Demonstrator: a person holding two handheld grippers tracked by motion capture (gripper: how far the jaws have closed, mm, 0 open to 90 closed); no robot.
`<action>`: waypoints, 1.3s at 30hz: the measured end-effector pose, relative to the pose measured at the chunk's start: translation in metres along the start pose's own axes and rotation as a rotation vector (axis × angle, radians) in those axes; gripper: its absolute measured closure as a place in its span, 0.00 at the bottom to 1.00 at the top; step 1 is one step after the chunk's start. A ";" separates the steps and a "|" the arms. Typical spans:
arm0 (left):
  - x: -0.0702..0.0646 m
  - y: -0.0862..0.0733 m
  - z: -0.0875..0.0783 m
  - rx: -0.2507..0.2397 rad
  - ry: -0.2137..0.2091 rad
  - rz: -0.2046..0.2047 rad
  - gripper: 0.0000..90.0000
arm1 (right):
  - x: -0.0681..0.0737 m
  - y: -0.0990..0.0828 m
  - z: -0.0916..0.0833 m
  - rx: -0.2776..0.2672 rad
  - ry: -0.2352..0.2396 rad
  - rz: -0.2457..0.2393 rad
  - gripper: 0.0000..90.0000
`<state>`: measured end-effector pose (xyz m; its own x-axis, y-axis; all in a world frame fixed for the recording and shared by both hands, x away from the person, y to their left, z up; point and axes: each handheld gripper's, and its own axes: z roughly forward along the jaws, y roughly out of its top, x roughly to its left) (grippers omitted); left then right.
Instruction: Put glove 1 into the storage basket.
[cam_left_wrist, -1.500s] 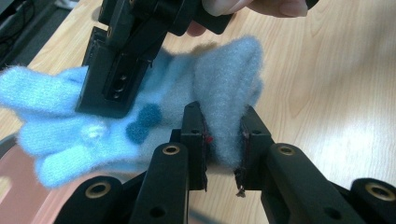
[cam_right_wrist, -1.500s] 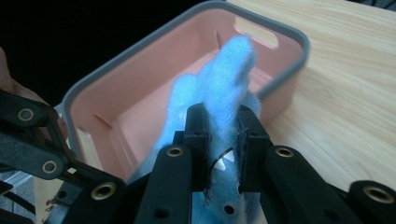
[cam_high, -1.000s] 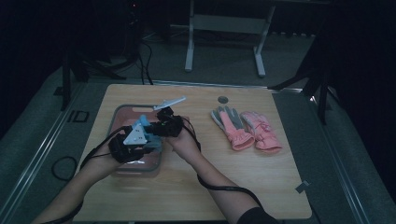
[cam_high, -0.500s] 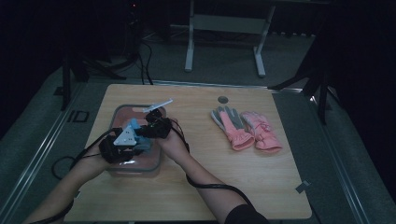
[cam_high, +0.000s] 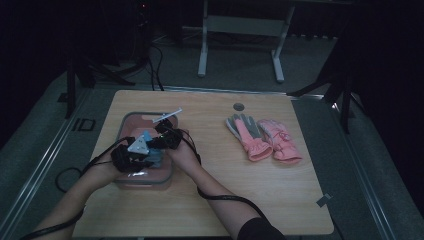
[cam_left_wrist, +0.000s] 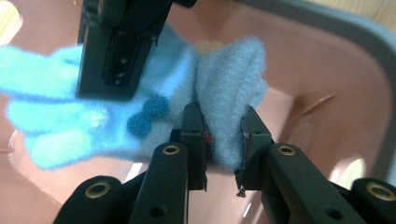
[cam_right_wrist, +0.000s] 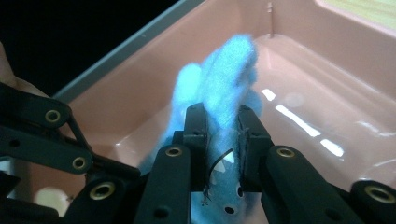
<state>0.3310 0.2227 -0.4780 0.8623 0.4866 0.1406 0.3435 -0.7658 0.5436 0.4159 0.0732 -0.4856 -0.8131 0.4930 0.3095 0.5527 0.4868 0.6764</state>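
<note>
A fuzzy light-blue glove (cam_high: 148, 138) hangs inside a pink tub with a grey rim (cam_high: 131, 116) on the left of the wooden table. My left gripper (cam_left_wrist: 223, 123) is shut on the glove's thick cuff (cam_left_wrist: 231, 74), and the fingers and a dark blue bow spread to its left. My right gripper (cam_right_wrist: 223, 119) is shut on another fold of the same glove (cam_right_wrist: 229, 70). In the high view the left gripper (cam_high: 132, 155) and the right gripper (cam_high: 166, 138) sit close together over the tub. The right gripper's black body (cam_left_wrist: 116, 46) crosses the left gripper view.
Two pink gloves (cam_high: 262, 137) lie side by side on the table (cam_high: 210, 195) to the right of the tub. A round hole (cam_high: 239, 106) sits near the table's far edge. The tub's glossy pink walls (cam_right_wrist: 299, 56) surround both grippers closely.
Both hands have sunk with the blue glove, lower into the tub and a little to the left. Both grips look unchanged.
</note>
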 end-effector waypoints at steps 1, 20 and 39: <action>0.002 0.000 0.000 0.000 -0.002 -0.007 0.85 | 0.001 0.001 0.000 0.003 -0.020 -0.012 0.86; 0.016 0.004 0.021 0.095 -0.074 -0.042 0.77 | -0.009 0.001 0.002 0.020 -0.054 0.026 0.44; -0.004 0.006 -0.021 -0.127 -0.036 -0.248 0.31 | -0.004 -0.003 -0.044 -0.060 0.015 -0.034 0.19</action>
<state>0.3217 0.2251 -0.4580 0.7711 0.6356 -0.0381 0.4985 -0.5653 0.6572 0.4091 0.0376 -0.4594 -0.8340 0.4661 0.2954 0.5133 0.4589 0.7252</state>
